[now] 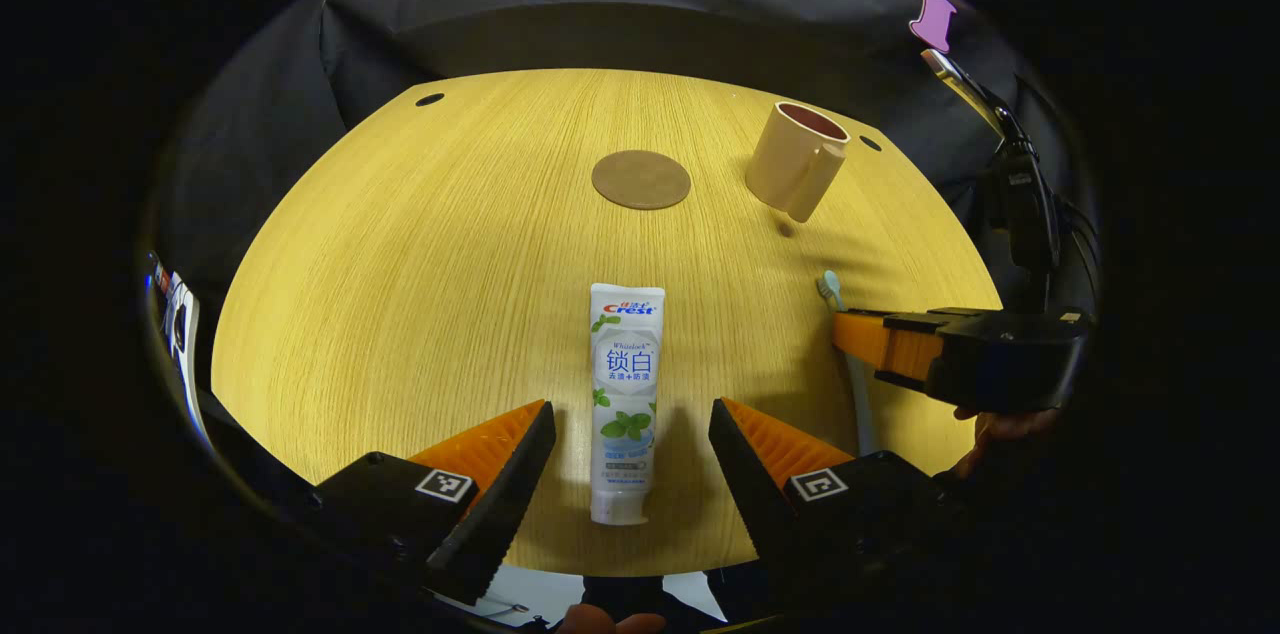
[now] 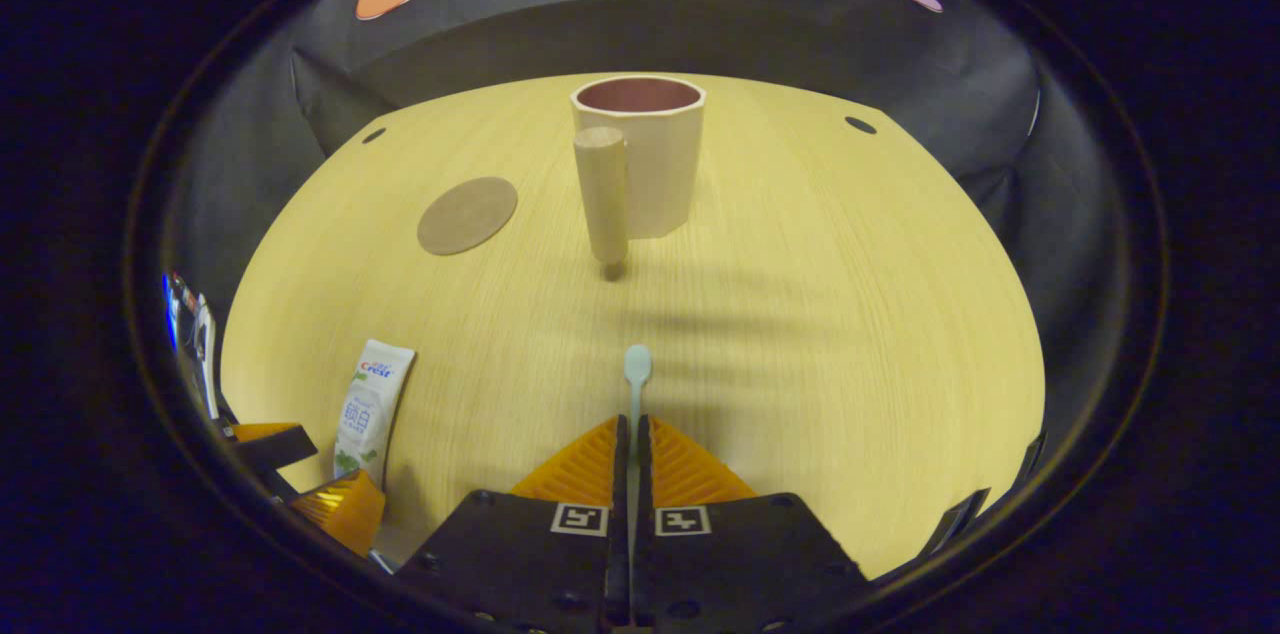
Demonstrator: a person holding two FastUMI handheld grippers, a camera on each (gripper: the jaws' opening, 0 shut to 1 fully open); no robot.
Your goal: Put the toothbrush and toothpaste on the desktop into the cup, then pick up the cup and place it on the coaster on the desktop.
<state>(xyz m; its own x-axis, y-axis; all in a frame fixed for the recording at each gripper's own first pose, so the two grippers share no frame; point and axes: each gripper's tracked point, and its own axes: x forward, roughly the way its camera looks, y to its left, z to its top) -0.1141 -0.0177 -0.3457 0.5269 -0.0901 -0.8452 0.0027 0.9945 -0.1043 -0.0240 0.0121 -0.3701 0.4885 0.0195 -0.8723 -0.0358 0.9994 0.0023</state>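
Observation:
The white toothpaste tube (image 1: 625,384) lies flat on the wooden table (image 1: 400,314), cap end toward me. My left gripper (image 1: 630,408) stands open with one finger on each side of the tube's lower half, neither pressing on it. My right gripper (image 2: 632,426) is shut on the pale toothbrush (image 2: 637,366), whose head pokes out ahead of the fingertips toward the beige cup (image 2: 640,159). In the left gripper view the right gripper (image 1: 850,336) crosses the toothbrush (image 1: 830,289) at the right. The cup (image 1: 797,157) stands upright at the back right, handle facing forward. The round brown coaster (image 1: 641,179) lies left of it.
The table has small dark holes near its far corners (image 1: 430,99) (image 2: 860,125). A dark stand with a metal arm (image 1: 1020,194) rises beyond the table's right edge. The coaster (image 2: 467,214) and the toothpaste (image 2: 372,404) lie to the left in the right gripper view, beside the left gripper (image 2: 300,479).

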